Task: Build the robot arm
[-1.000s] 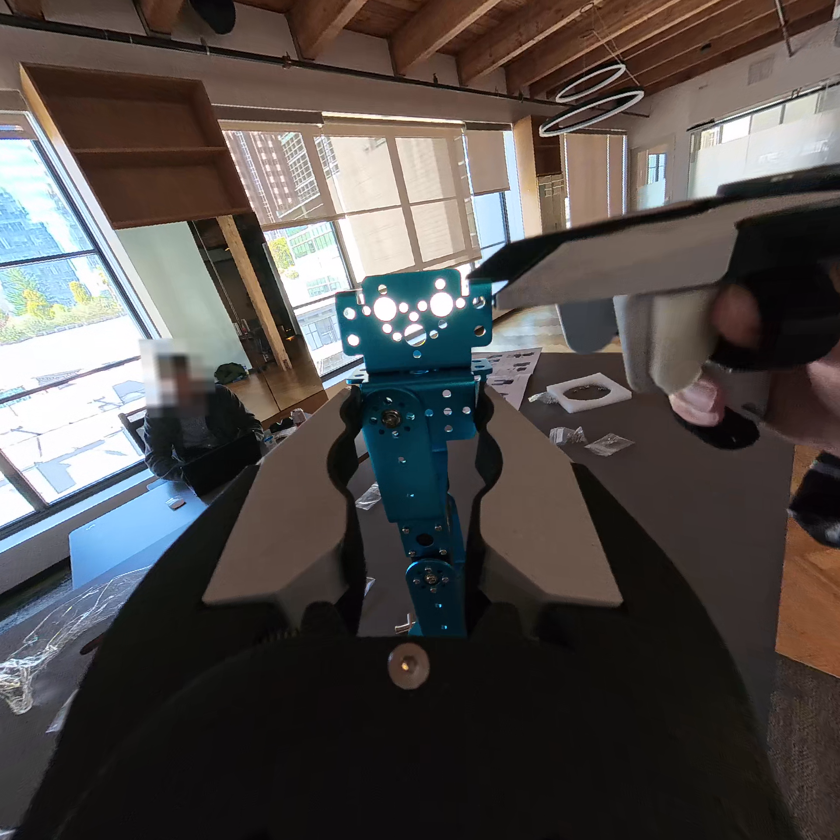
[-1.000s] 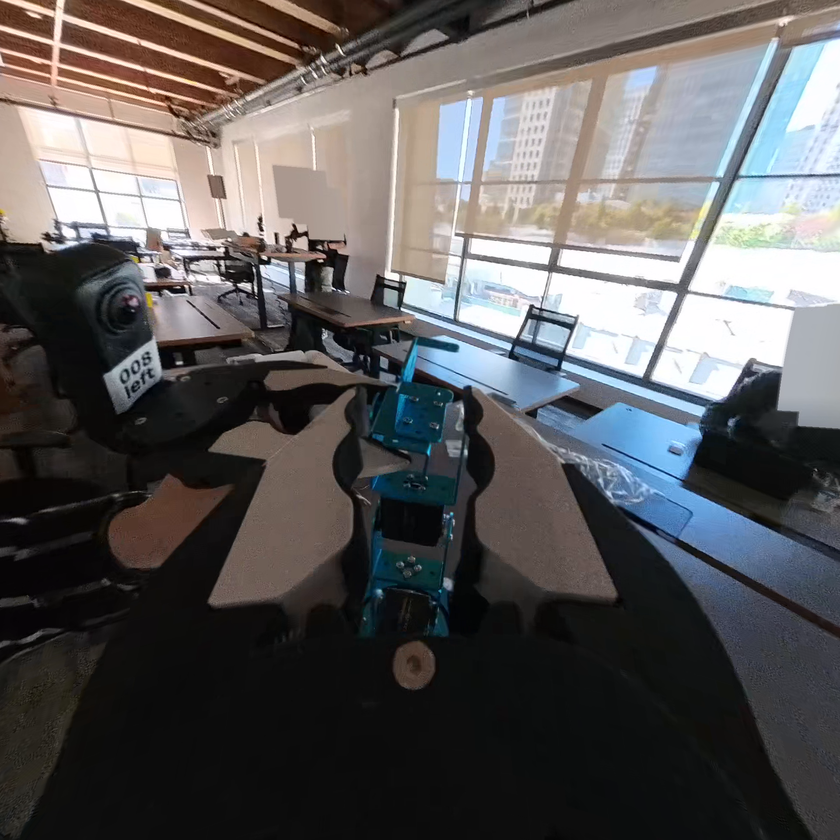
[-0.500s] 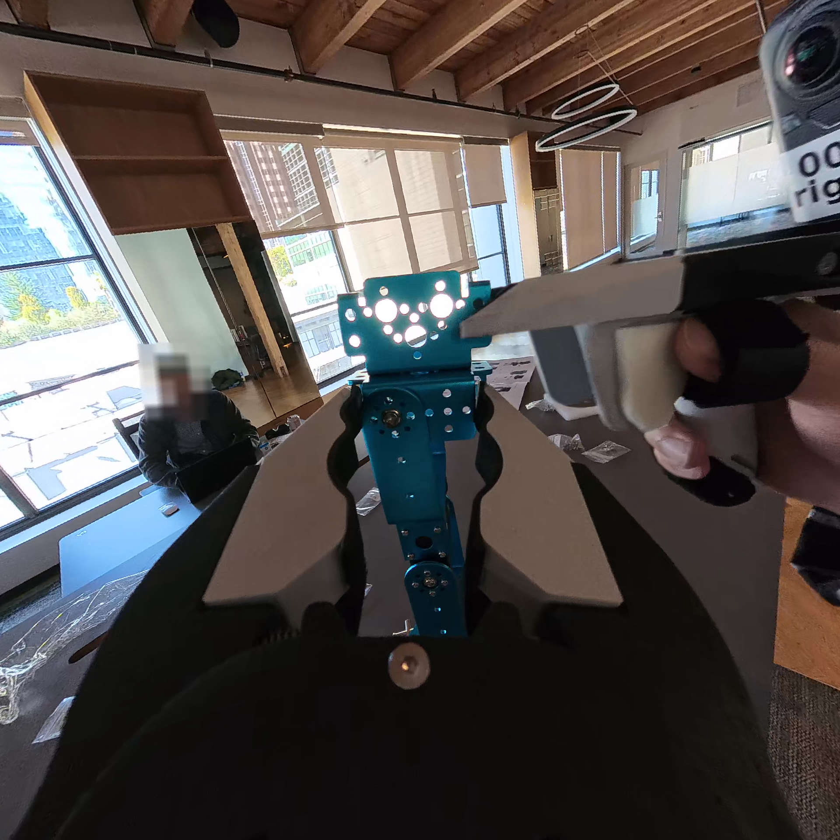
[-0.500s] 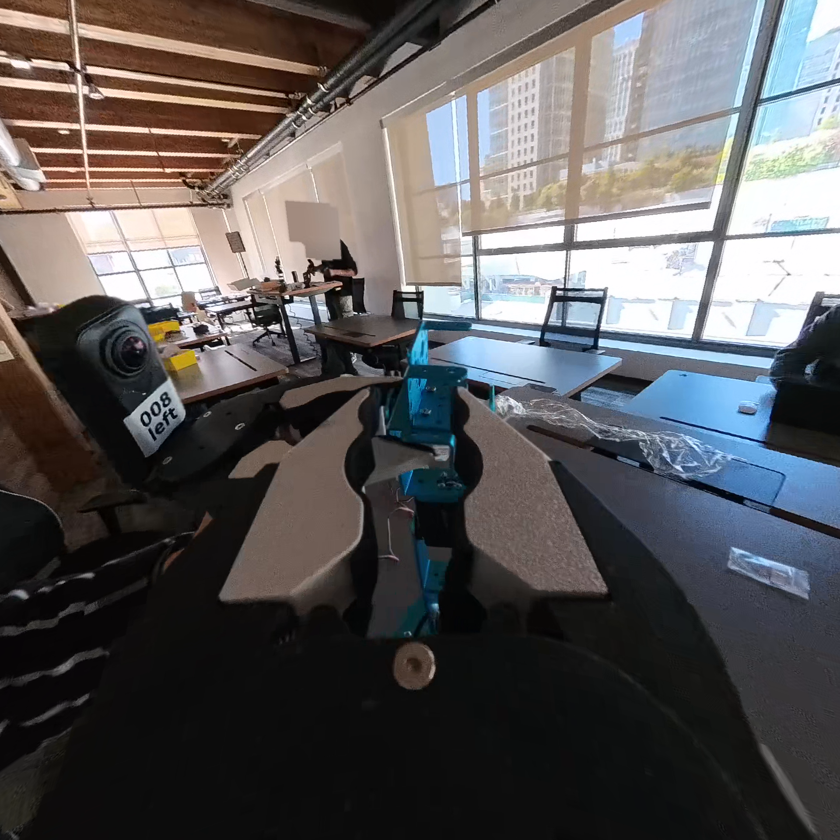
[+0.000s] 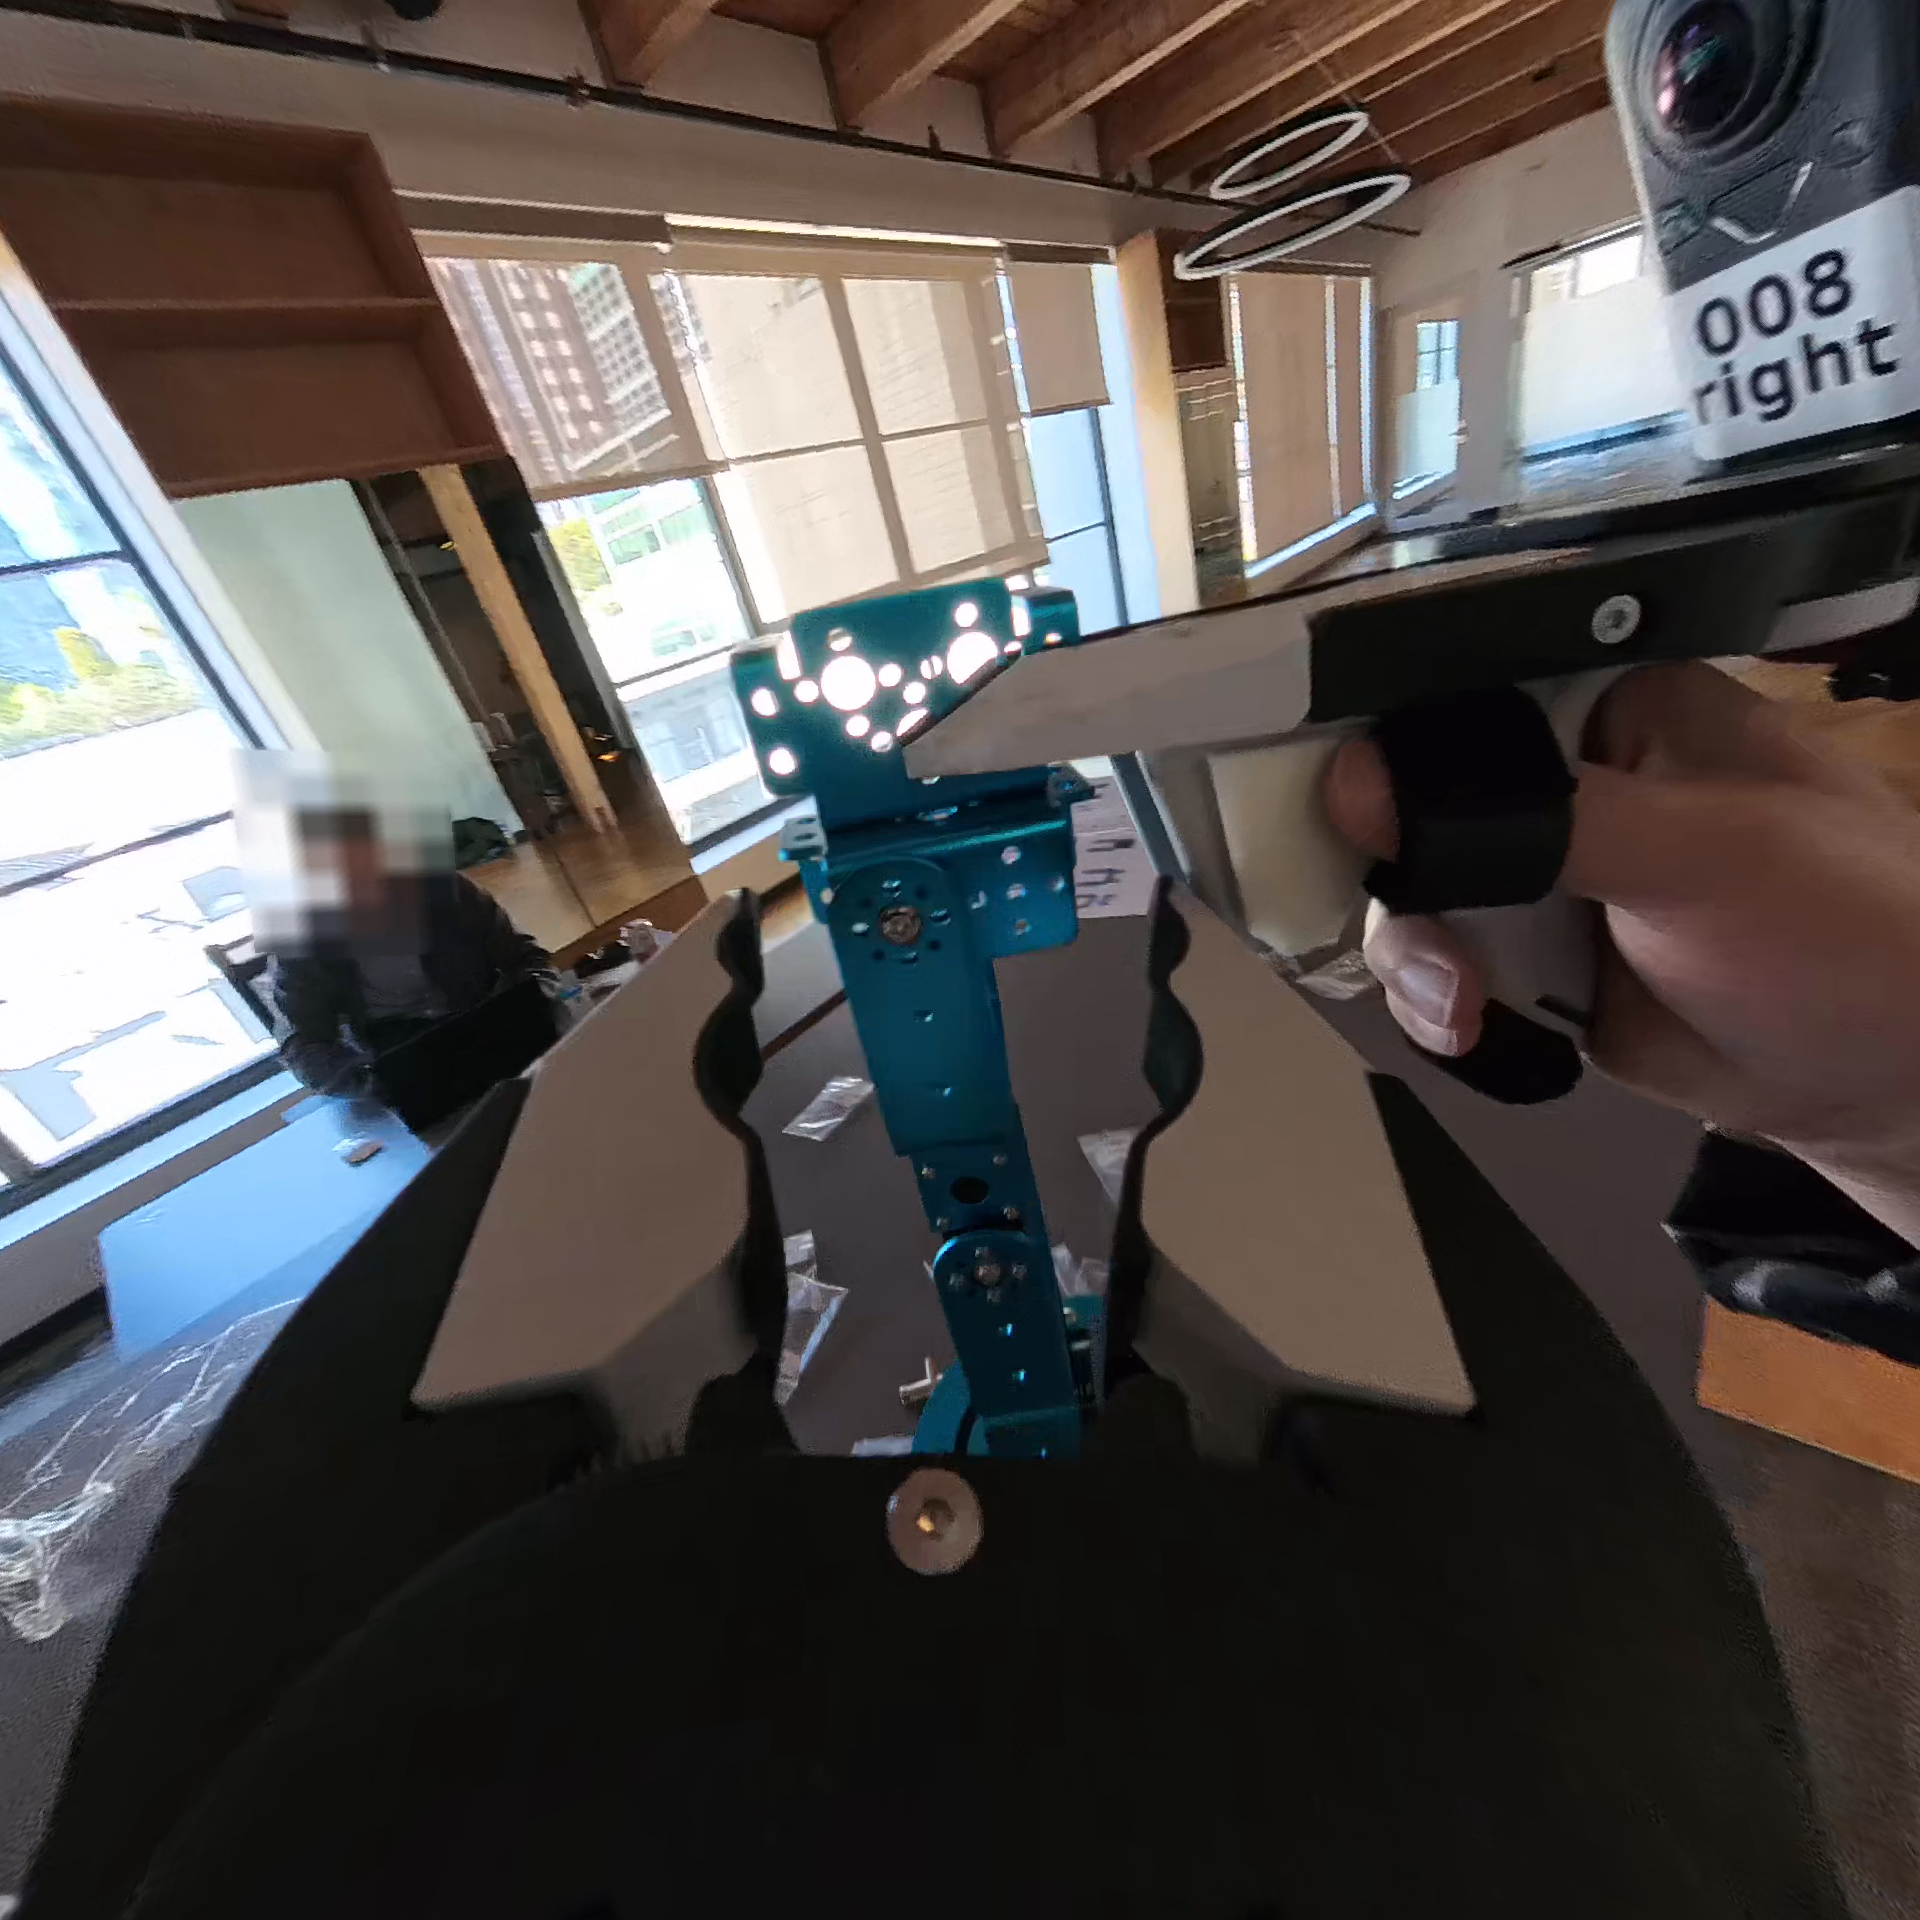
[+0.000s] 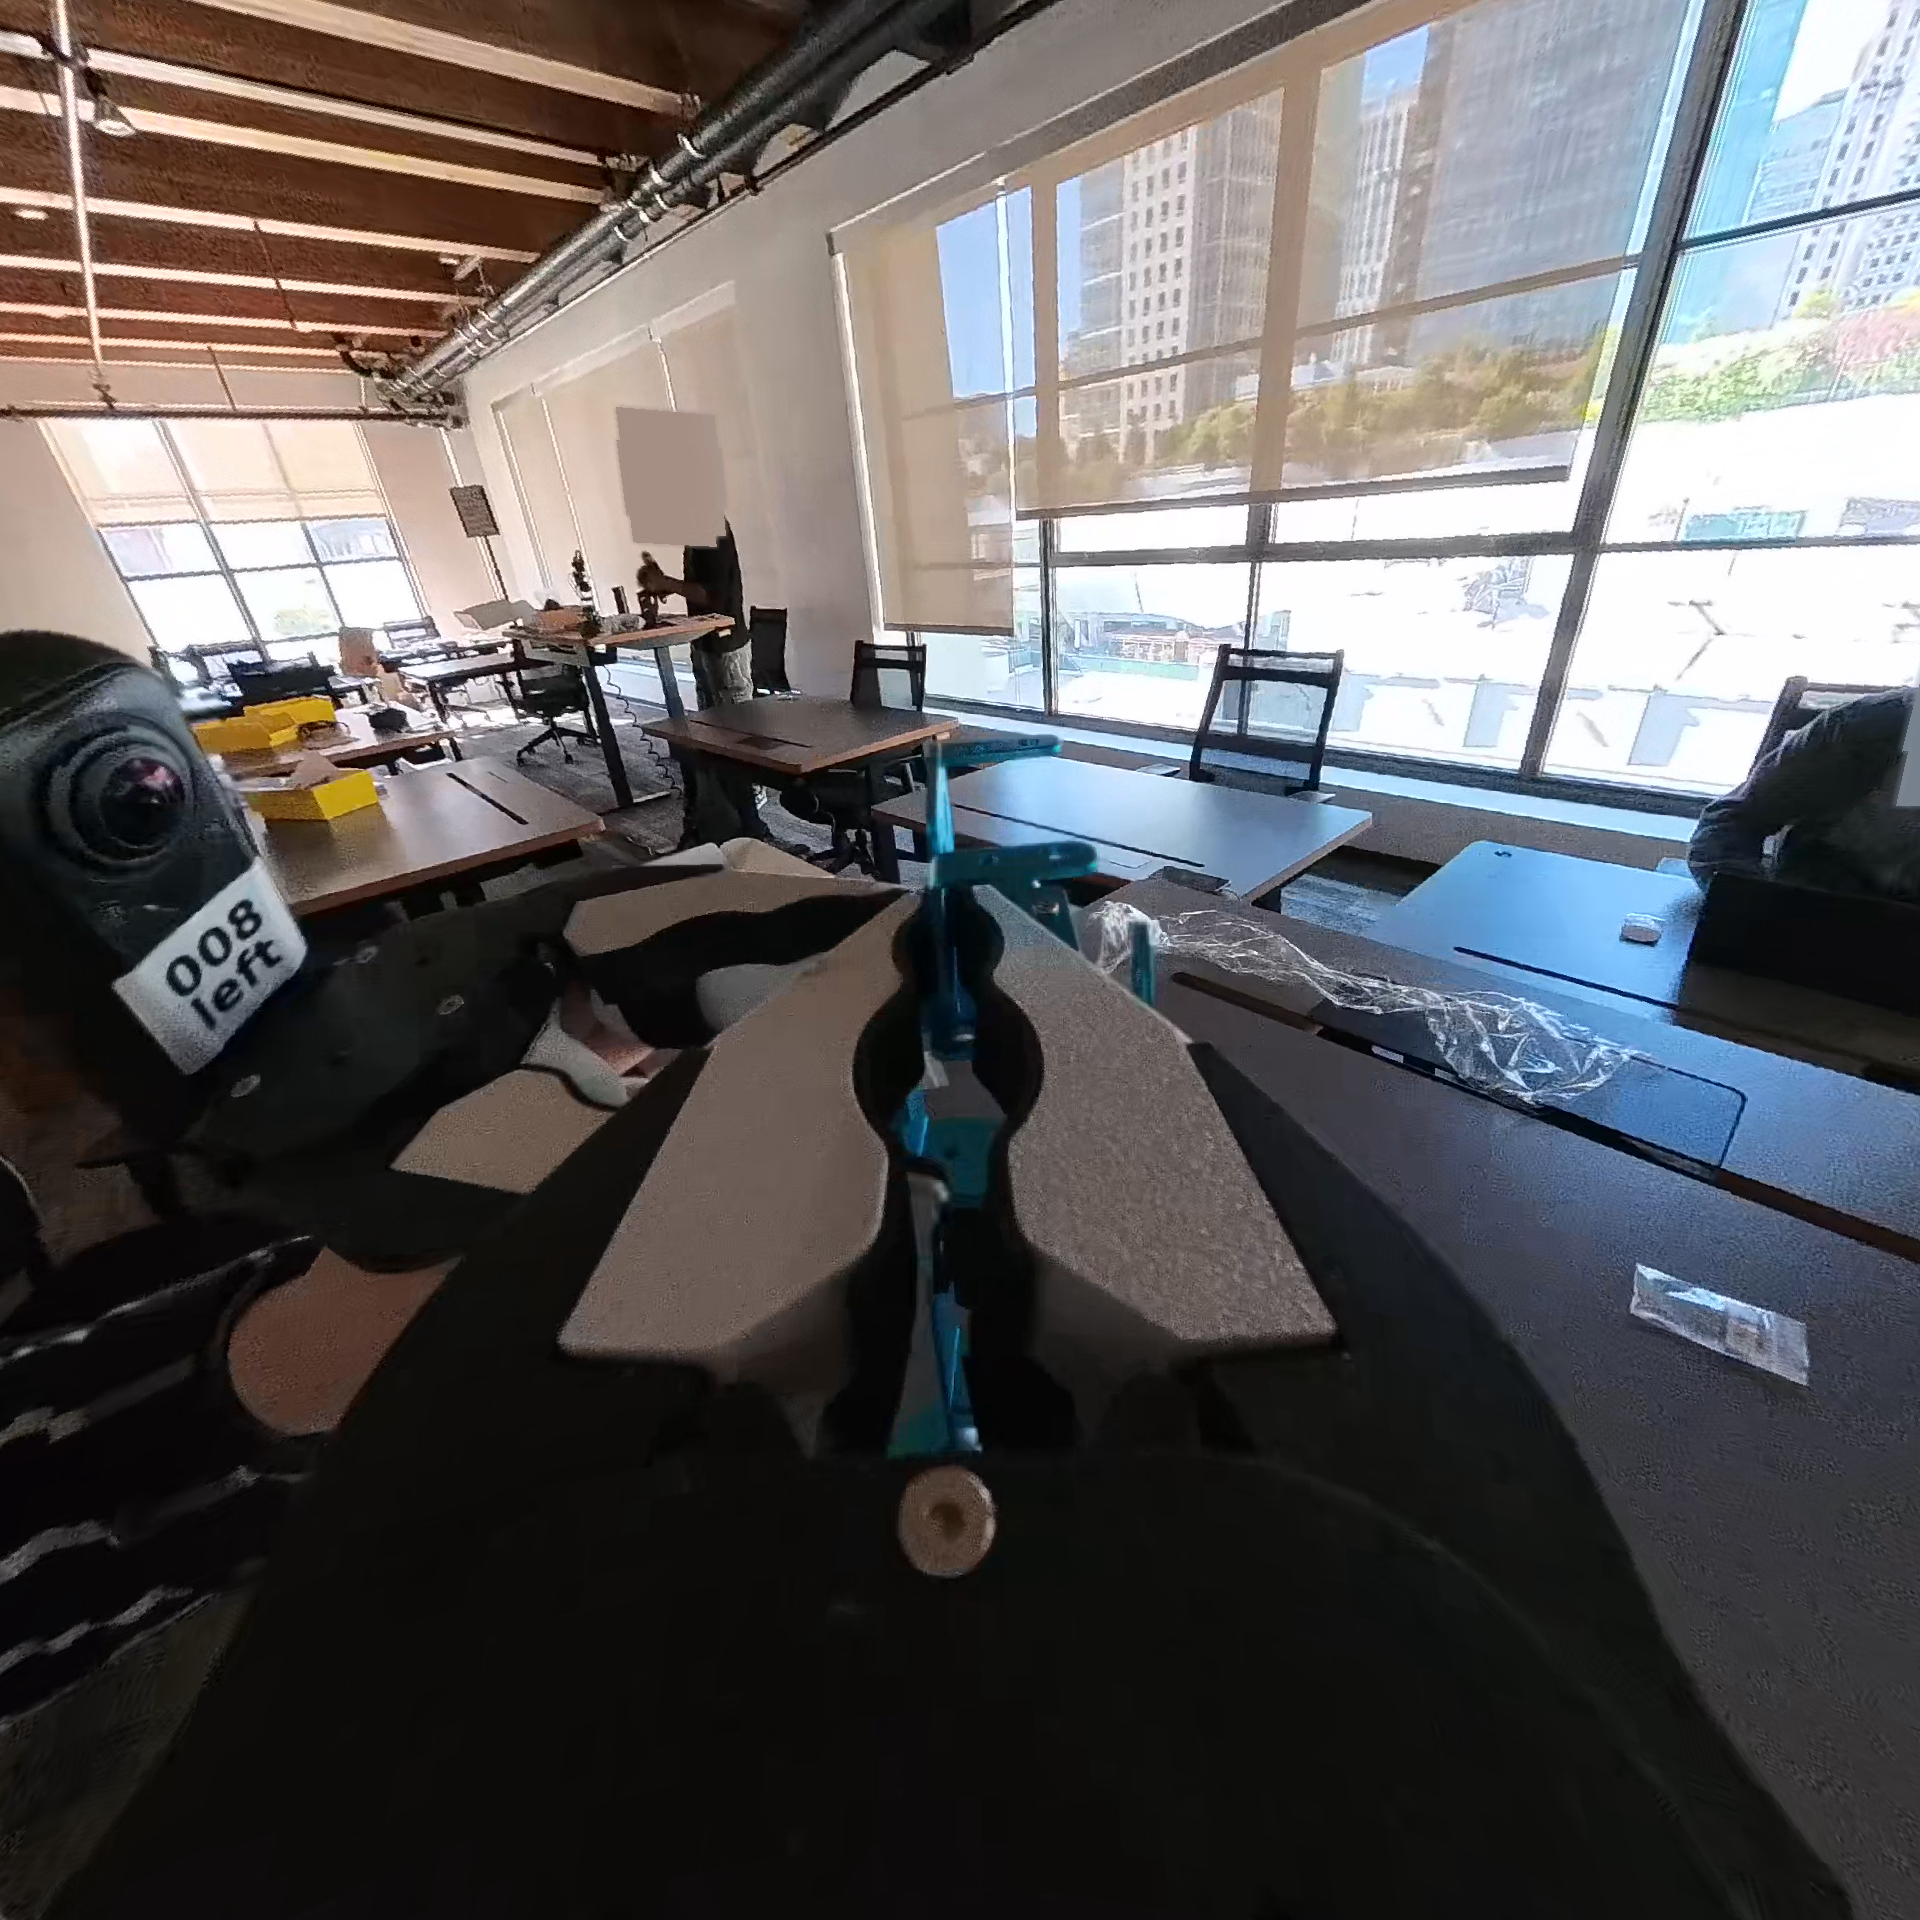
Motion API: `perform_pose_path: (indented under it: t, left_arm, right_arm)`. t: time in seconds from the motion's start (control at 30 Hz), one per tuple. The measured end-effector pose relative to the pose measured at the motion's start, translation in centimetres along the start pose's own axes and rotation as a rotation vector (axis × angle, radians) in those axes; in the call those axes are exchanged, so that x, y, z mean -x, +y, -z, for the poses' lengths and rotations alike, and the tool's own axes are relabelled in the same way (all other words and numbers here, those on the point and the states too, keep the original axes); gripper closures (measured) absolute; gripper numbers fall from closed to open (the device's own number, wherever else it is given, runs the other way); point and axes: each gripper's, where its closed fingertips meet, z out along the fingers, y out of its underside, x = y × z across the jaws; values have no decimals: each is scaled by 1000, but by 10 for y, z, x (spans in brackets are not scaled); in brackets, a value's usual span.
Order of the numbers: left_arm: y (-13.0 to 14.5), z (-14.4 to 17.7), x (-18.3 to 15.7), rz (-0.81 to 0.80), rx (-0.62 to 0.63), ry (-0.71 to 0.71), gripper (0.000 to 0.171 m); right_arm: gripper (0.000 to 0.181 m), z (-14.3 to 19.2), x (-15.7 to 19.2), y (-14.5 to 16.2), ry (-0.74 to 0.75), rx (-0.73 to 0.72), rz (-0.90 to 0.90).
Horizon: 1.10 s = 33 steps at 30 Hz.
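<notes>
A blue perforated metal bracket assembly [image 5: 935,997] stands upright in the air above a dark table. My left gripper [image 5: 951,904] is open; its grey fingers [image 5: 623,1143] stand on either side of the assembly's lower arm with gaps. My right gripper [image 5: 935,748], held by a hand [image 5: 1662,883], reaches in from the right onto the assembly's upper plate. In the right wrist view the right gripper [image 6: 951,904] is shut on the assembly [image 6: 951,1132], seen edge-on. The left gripper [image 6: 665,997] shows to its left.
The dark table [image 5: 1299,1122] carries small clear bags [image 5: 826,1107] and crumpled plastic film [image 6: 1455,1018]. A person [image 5: 405,997] sits at the far left. A wooden block [image 5: 1808,1392] lies at right. Another person [image 6: 717,613] stands by far desks. Left and right tips are no more than a few centimetres apart.
My left gripper's fingers have spread apart and let go of the blue assembly. My right gripper has swung in and turned, and its fingers have closed tighter on the assembly's upper part.
</notes>
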Motion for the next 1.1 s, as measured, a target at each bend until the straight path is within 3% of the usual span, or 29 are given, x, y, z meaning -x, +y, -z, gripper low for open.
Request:
perform_pose_path:
  t: [0.1, 0.17, 0.37, 0.5, 0.7, 0.8, 0.9, 0.97, 1.03, 1.1]
  left_arm:
    - [7, 23, 7, 29, 18, 87, 94]
    - [27, 45, 17, 53, 87, 149, 96]
    - [142, 116, 34, 74, 493, 502, 121]
    - [193, 141, 26, -50, 601, 744, 112]
    - [255, 167, 7, -428, 738, 1101, 99]
    - [273, 165, 4, -493, 764, 1162, 99]
    - [277, 163, 0, -490, 726, 1223, 125]
    - [278, 163, -1, -492, 708, 1234, 128]
    - [278, 155, 0, -488, 695, 1173, 129]
    - [279, 142, 5, -473, 697, 1023, 129]
  right_arm:
    - [181, -1, -1, 0, 24, -11, -34]
    - [181, -1, -1, 0, 52, -13, -61]
    - [181, 3, -1, 1, 179, -15, -55]
    - [181, 4, 0, 0, 248, -16, -38]
    - [181, 2, 0, 0, 279, -11, -51]
    - [181, 1, 1, 0, 293, 2, -43]
    - [181, 1, 1, 0, 311, 6, -30]
    - [181, 1, 1, -1, 320, 6, -28]
    - [181, 1, 1, -1, 323, 9, -29]
    - [181, 1, 1, 0, 326, 14, -33]
